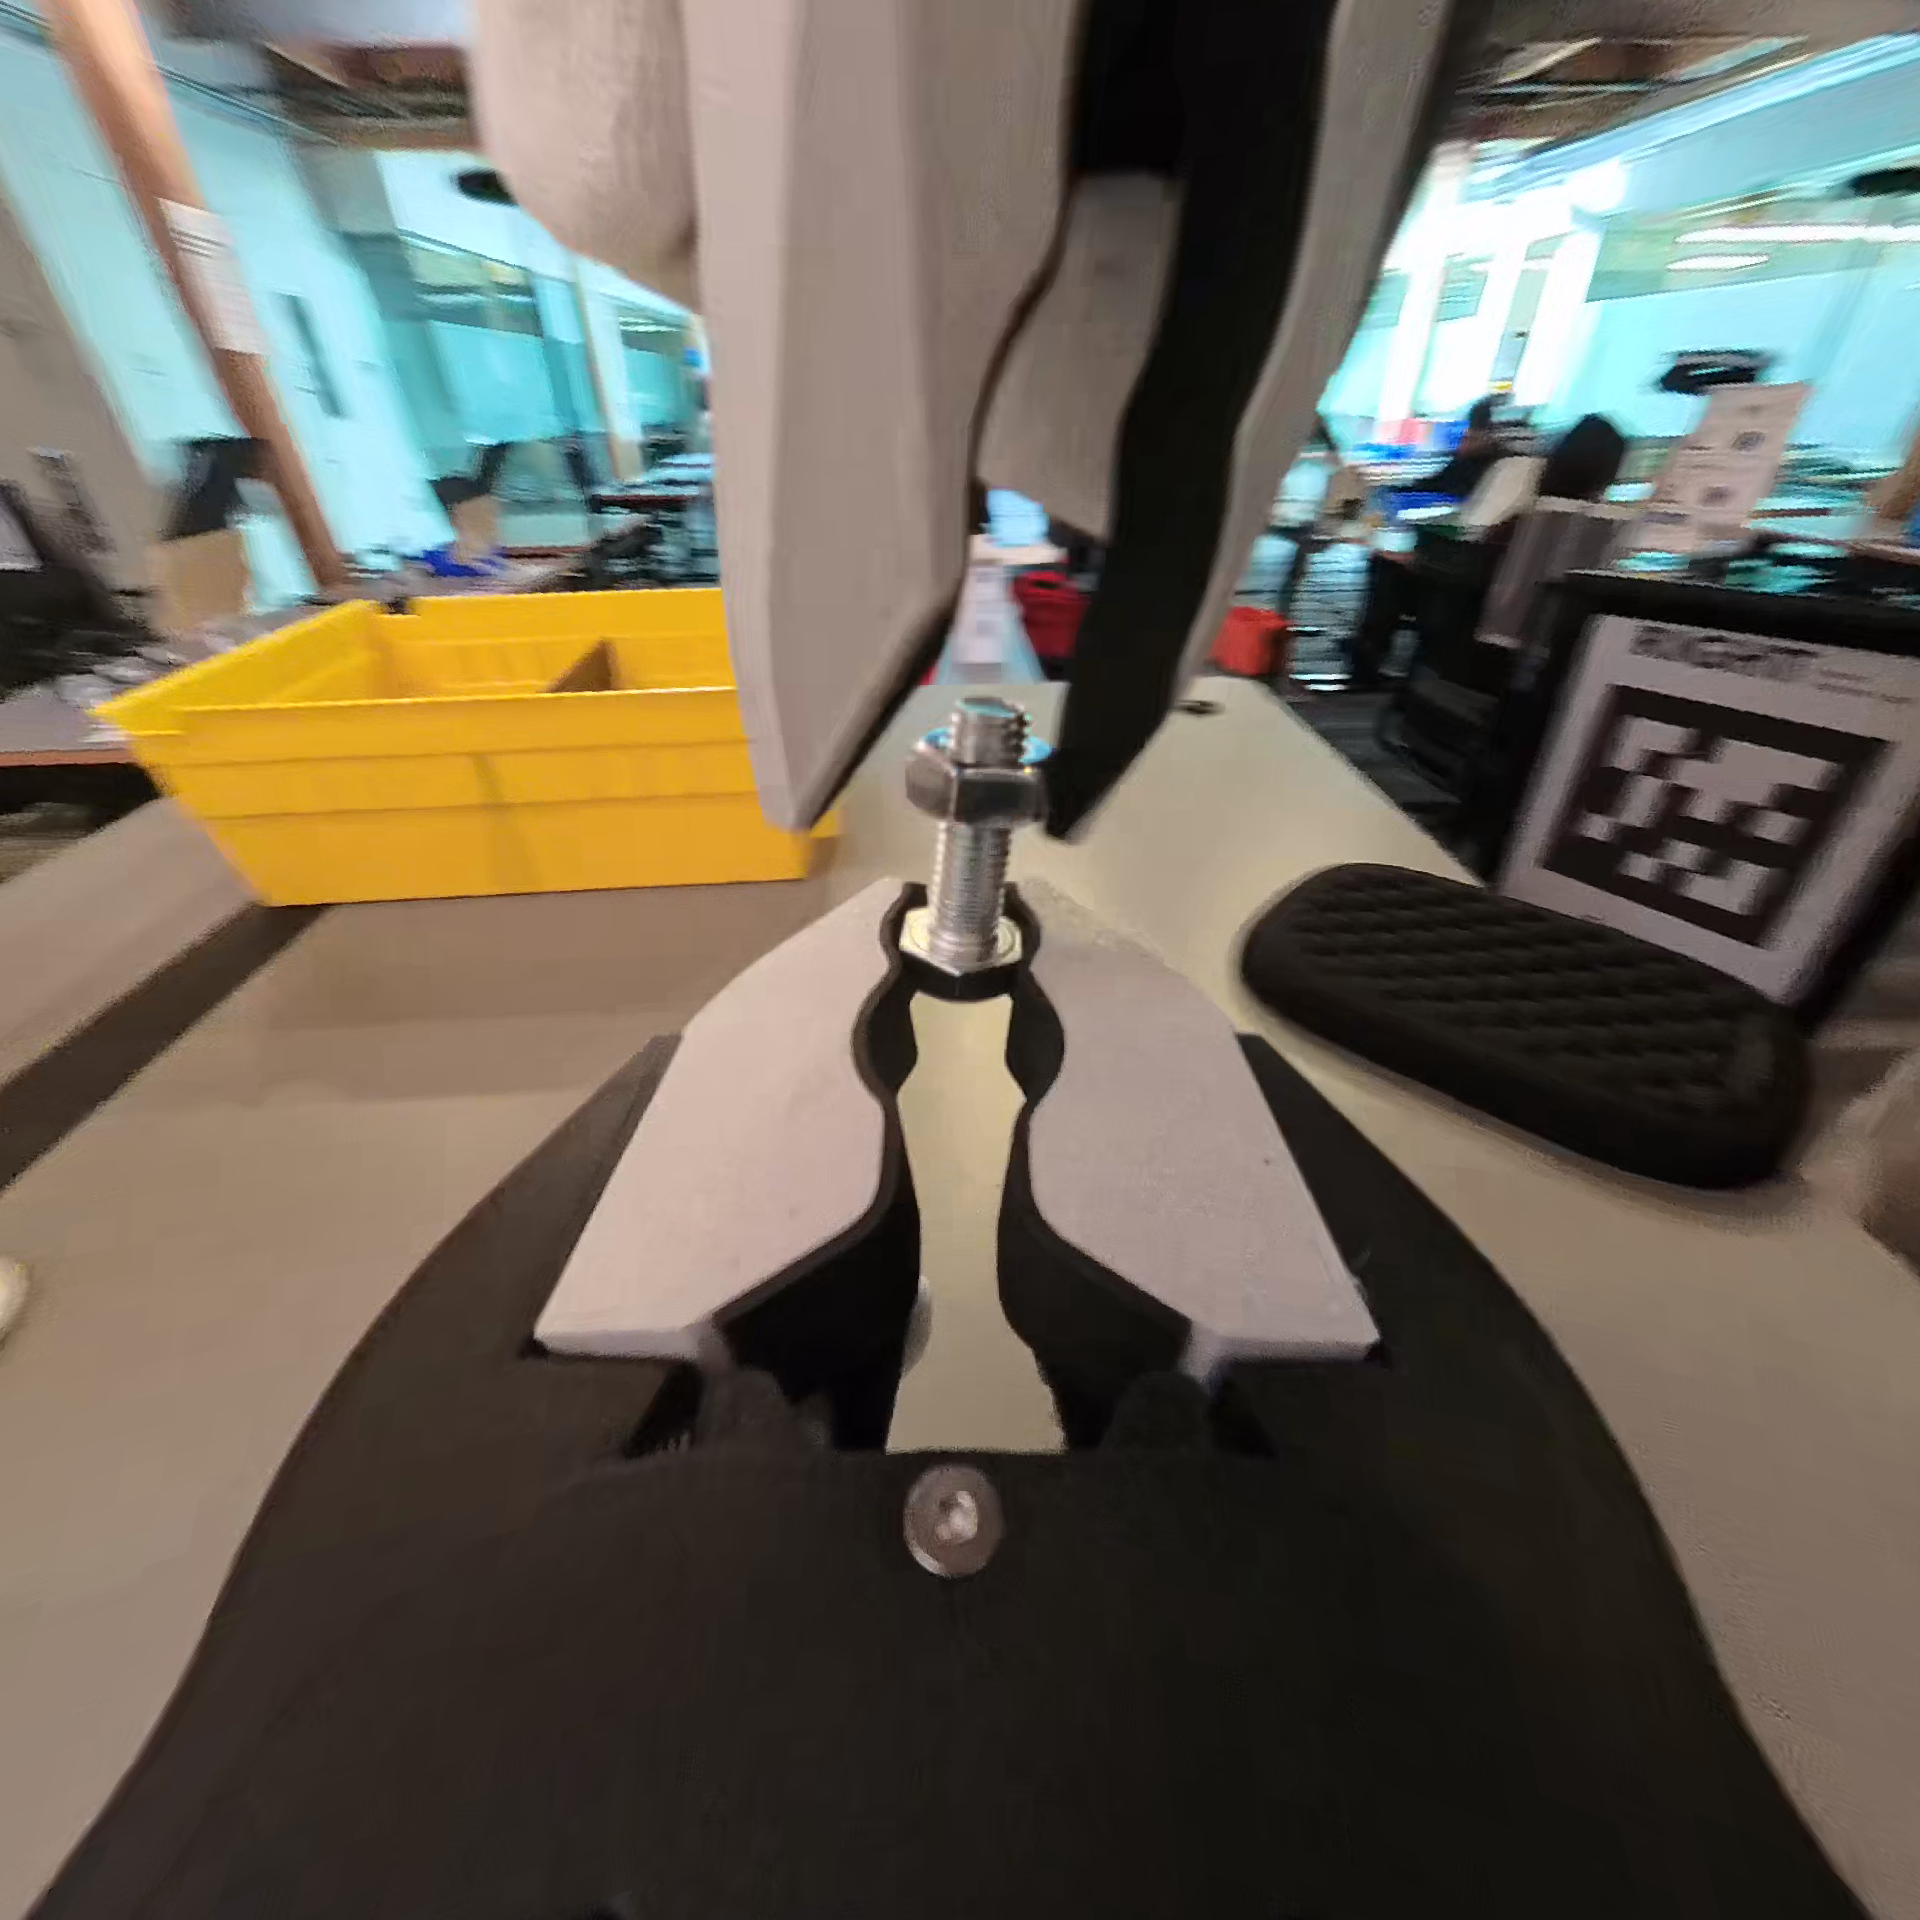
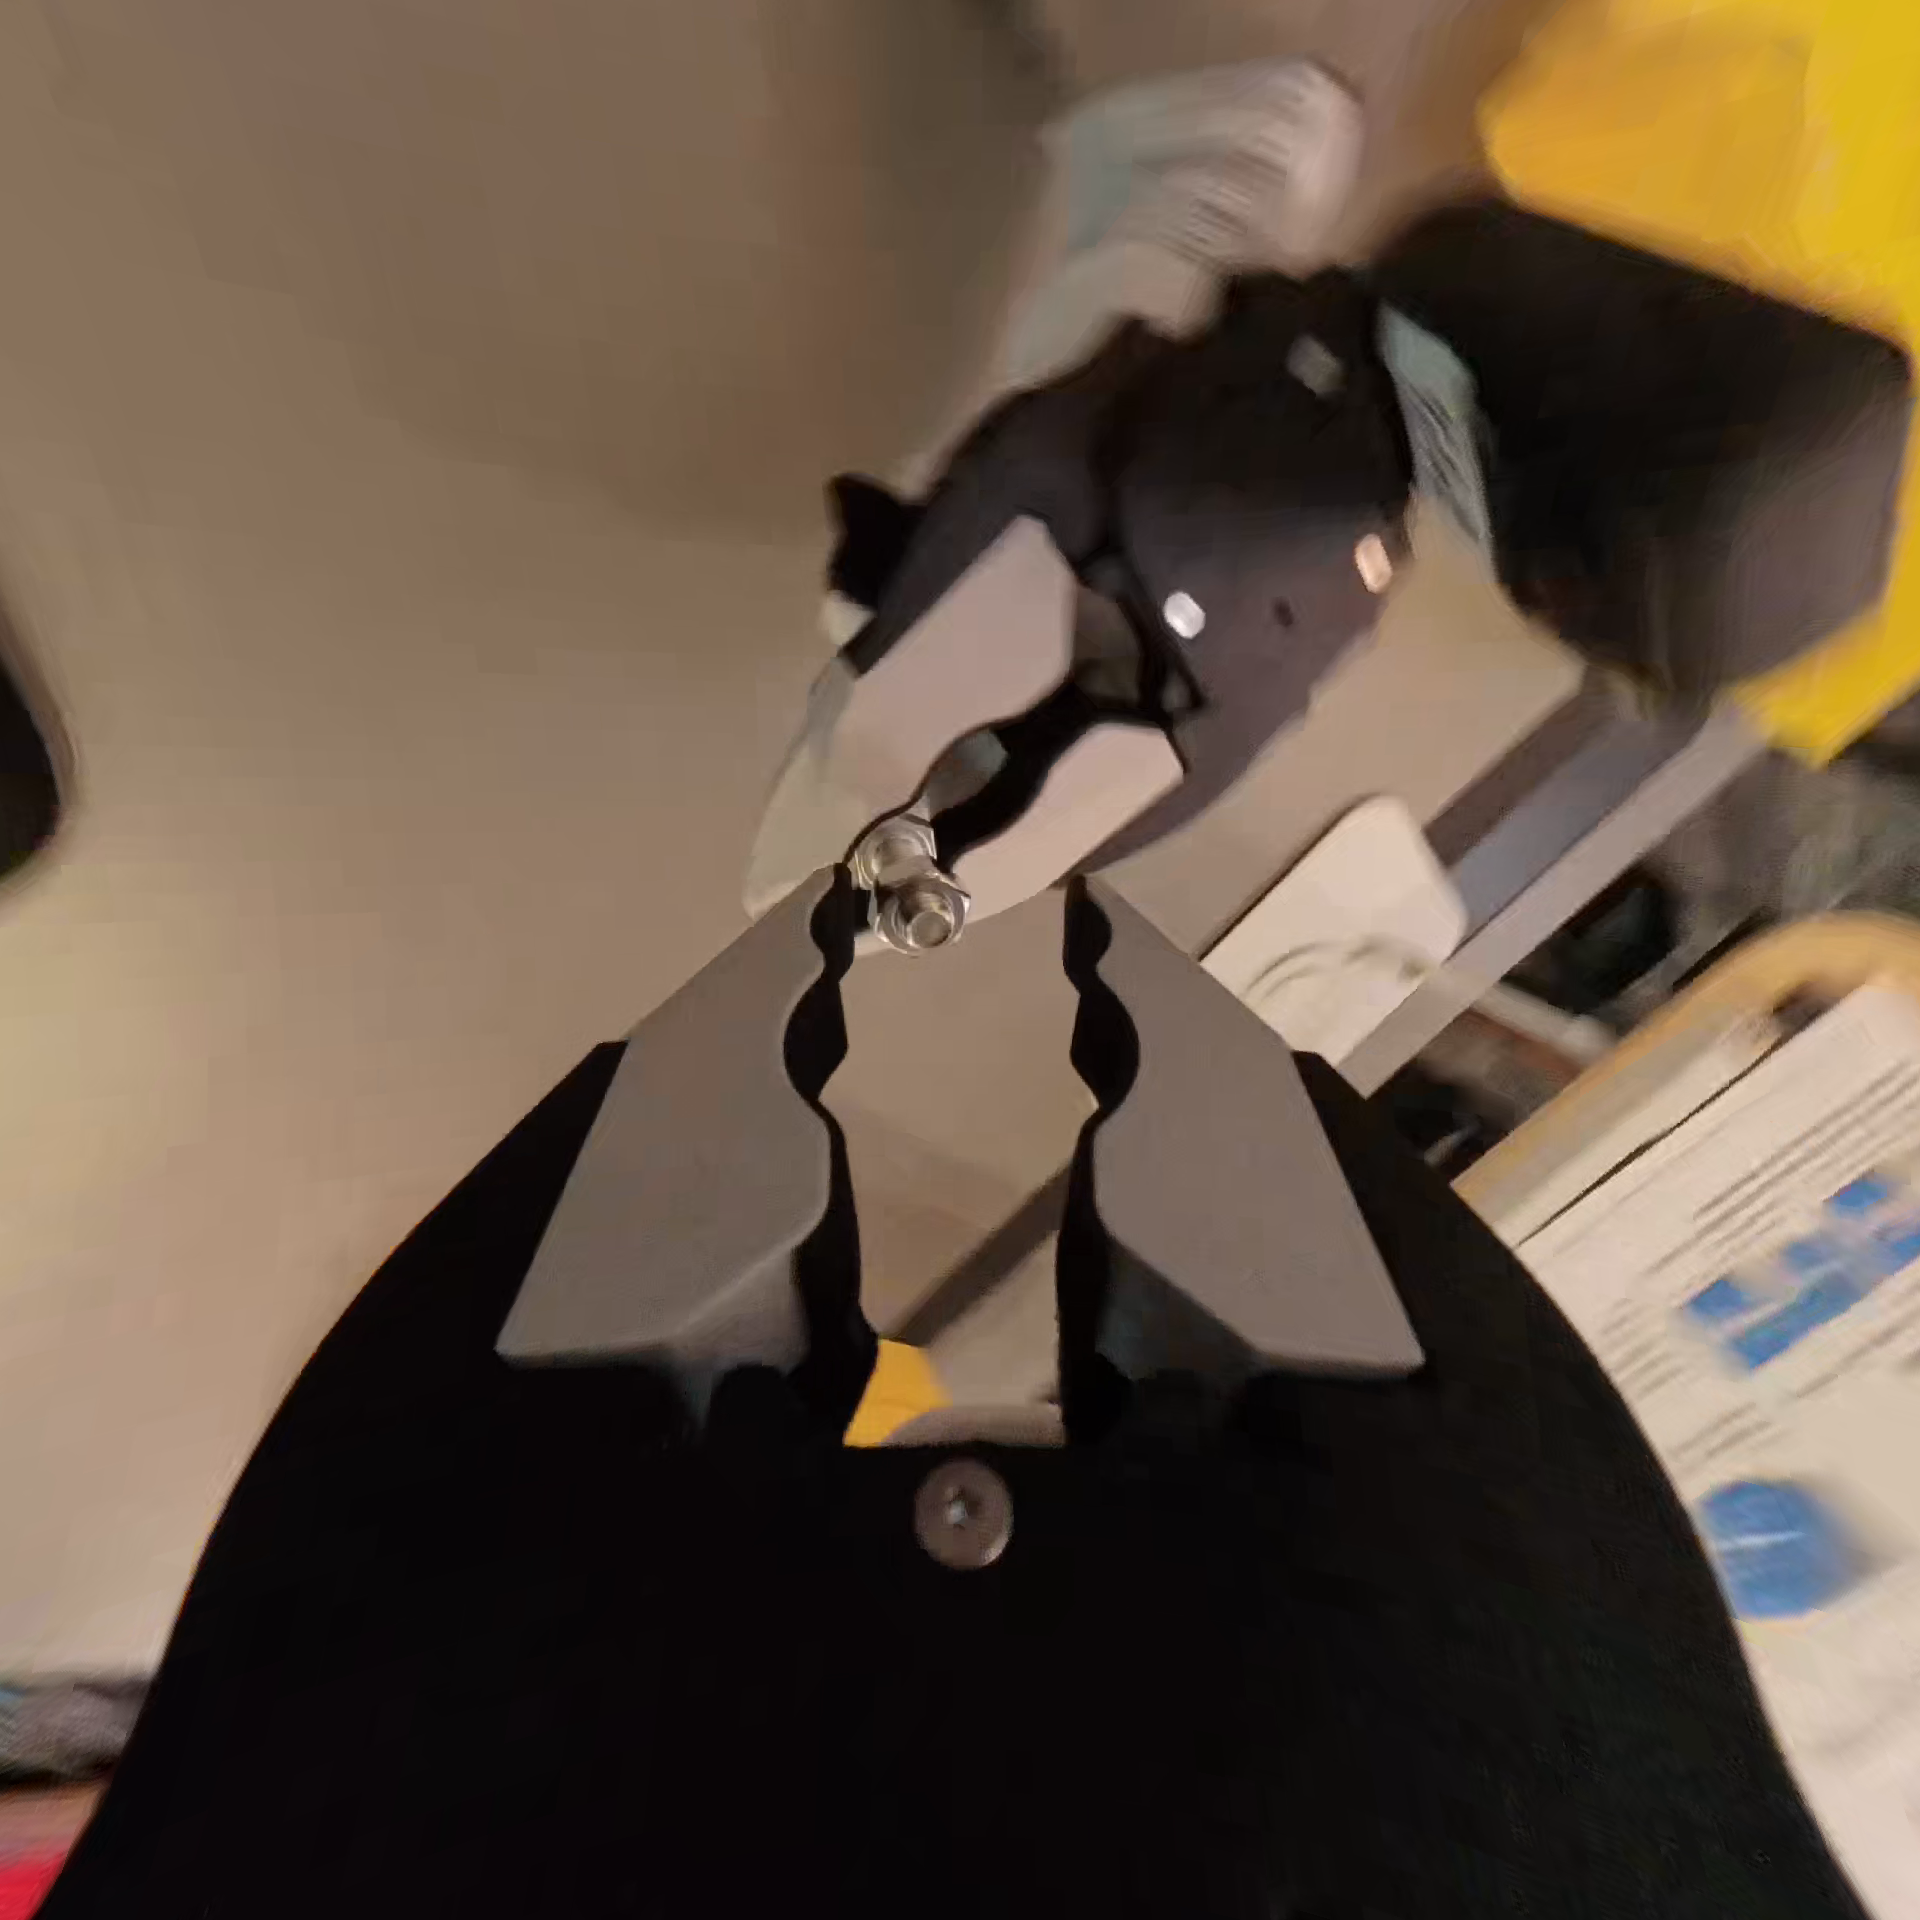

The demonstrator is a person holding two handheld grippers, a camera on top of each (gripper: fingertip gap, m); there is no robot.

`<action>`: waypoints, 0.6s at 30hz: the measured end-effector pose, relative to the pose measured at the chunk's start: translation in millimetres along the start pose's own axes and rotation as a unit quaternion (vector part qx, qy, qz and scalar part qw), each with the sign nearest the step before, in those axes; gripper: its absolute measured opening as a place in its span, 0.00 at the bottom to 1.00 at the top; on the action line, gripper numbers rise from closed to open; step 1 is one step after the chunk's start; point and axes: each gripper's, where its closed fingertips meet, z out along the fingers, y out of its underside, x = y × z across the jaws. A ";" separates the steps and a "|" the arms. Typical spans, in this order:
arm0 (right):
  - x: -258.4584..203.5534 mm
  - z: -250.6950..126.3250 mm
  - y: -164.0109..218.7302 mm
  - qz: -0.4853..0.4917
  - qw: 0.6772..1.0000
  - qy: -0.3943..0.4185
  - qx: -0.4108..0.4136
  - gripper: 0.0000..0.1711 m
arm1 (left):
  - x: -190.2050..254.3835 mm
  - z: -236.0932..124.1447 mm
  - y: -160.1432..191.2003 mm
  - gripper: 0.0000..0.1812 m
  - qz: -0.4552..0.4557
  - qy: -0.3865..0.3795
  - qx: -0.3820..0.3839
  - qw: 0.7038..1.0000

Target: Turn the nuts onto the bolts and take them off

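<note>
A silver bolt [image 1: 966, 883] stands upright, its head clamped between the tips of my left gripper [image 1: 956, 920], which is shut on it. A hex nut [image 1: 971, 798] sits near the top of the thread with a washer [image 1: 982, 740] above it. My right gripper [image 1: 935, 821] comes down from above, open, with one fingertip on each side of the nut. In the right wrist view the right gripper [image 2: 956, 894] is open around the nut [image 2: 920, 914], wider than the nut, with the left gripper [image 2: 883, 842] beyond it holding the bolt.
A yellow bin [image 1: 468, 769] stands on the beige table [image 1: 312, 1143] at the back left. A black padded rest [image 1: 1507, 1018] and a board with a black-and-white marker [image 1: 1714, 810] lie to the right. Printed papers [image 2: 1714, 1247] lie at the right of the right wrist view.
</note>
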 end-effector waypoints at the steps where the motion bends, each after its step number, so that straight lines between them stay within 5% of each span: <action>1: 2.3 -0.6 4.1 0.079 0.997 0.000 0.012 0.22 | -12.9 -0.5 0.8 0.08 0.005 -0.042 -0.003 0.999; 4: 16.8 -1.1 19.4 0.323 0.944 0.032 0.055 0.20 | -43.9 -3.6 5.9 0.07 0.017 -0.150 -0.016 0.988; 8: 7.3 14.4 38.9 0.574 0.812 0.001 0.105 0.24 | -66.3 -8.0 14.3 0.08 0.023 -0.241 -0.038 0.970; 12: 0.4 30.8 38.3 0.650 0.745 -0.016 0.151 0.24 | -74.4 -9.8 17.9 0.07 0.051 -0.296 -0.066 0.951; 18: 16.9 26.4 49.4 0.665 0.729 0.034 0.160 0.23 | -78.6 -11.1 22.8 0.08 0.065 -0.337 -0.090 0.935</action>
